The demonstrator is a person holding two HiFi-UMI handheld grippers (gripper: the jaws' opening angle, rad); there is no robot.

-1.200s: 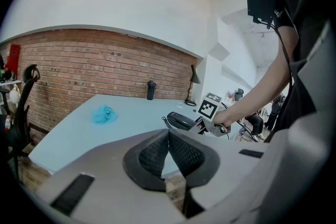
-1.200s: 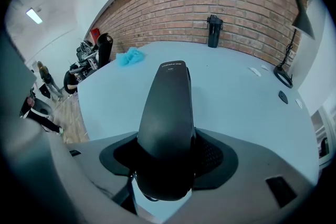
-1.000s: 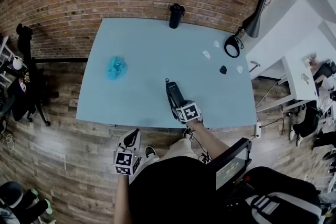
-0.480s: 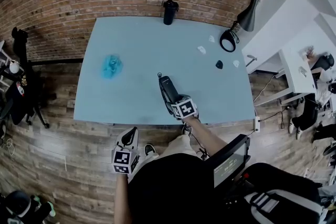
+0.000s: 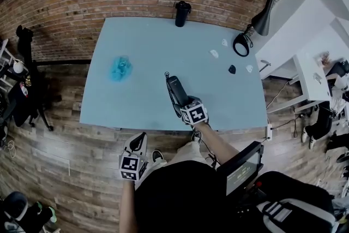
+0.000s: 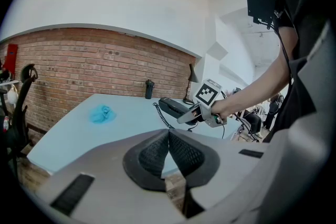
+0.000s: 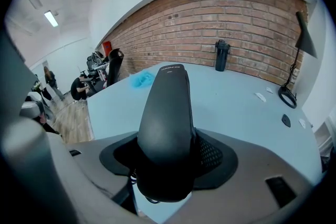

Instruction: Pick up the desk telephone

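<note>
The black desk telephone point(image 5: 177, 93) is off the pale blue table point(image 5: 147, 41), gripped at its near end by my right gripper point(image 5: 184, 108), whose jaws stand wide and press on its sides. In the right gripper view the telephone point(image 7: 168, 105) rises straight out from between the pads, and a bit of coiled cord hangs beneath. In the left gripper view the telephone point(image 6: 175, 106) shows held above the table's near side. My left gripper point(image 5: 137, 142) hangs below the table's front edge over the wooden floor. Its pads point(image 6: 157, 152) meet at the tips with nothing between them.
A crumpled blue cloth point(image 5: 120, 70) lies on the table's left part. A black bottle point(image 5: 182, 13) stands at the back edge and a black desk lamp point(image 5: 252, 34) at the back right, with small white and black bits point(image 5: 232, 70) near it. A brick wall is behind.
My right gripper has risen a little with the telephone in it and drifted slightly left in the head view. The left gripper has stayed where it was.
</note>
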